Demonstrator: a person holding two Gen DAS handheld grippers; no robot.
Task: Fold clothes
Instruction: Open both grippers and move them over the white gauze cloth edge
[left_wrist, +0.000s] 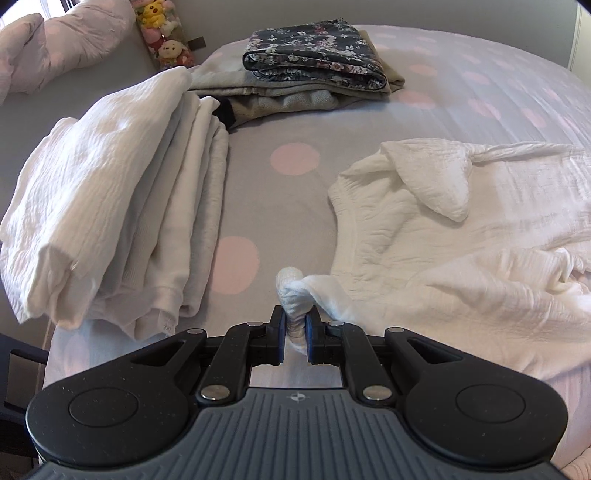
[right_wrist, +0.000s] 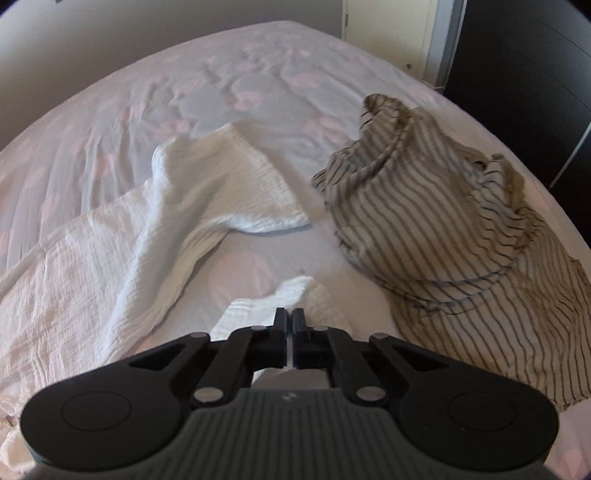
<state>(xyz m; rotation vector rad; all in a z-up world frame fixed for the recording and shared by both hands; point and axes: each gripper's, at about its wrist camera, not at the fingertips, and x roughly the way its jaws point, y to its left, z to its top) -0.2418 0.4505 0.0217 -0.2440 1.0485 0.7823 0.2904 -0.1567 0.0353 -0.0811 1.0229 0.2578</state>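
Note:
A crinkled white garment (left_wrist: 461, 236) lies spread on the bed, to the right in the left wrist view. My left gripper (left_wrist: 295, 321) is shut on a bunched corner of it near the bed's front edge. The same white garment (right_wrist: 140, 236) shows in the right wrist view, running left and up the middle. My right gripper (right_wrist: 290, 321) is shut on another thin edge of it, close to the bed surface. A crumpled striped beige shirt (right_wrist: 450, 236) lies to the right of my right gripper.
A stack of folded white clothes (left_wrist: 110, 206) sits left of my left gripper. Behind it lie folded grey clothes (left_wrist: 280, 96) with a dark floral piece (left_wrist: 314, 55) on top. Plush toys (left_wrist: 162, 33) and a pillow (left_wrist: 55, 48) are at the far left. The polka-dot sheet (left_wrist: 295, 158) covers the bed.

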